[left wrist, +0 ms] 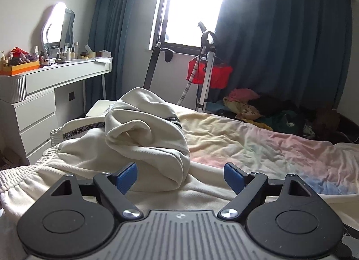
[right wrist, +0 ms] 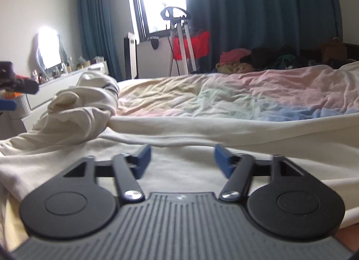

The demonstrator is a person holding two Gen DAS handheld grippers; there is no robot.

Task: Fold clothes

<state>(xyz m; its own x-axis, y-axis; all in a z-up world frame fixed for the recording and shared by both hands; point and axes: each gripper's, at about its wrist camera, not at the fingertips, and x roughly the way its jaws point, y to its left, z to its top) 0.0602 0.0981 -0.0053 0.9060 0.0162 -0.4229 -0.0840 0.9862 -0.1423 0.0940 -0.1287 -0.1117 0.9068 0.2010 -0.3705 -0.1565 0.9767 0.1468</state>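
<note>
A cream garment with a black lettered stripe lies bunched on the bed, one part heaped over the rest. It also shows in the right wrist view, spread flat toward the right. My left gripper is open and empty, low over the cream cloth just in front of the heap. My right gripper is open and empty, low over the flat cream cloth. The tip of the left gripper shows at the far left of the right wrist view.
A pastel bedsheet covers the bed. A pile of coloured clothes lies at the far side. A white dresser with bottles and a mirror stands on the left. A garment steamer stand is by the window.
</note>
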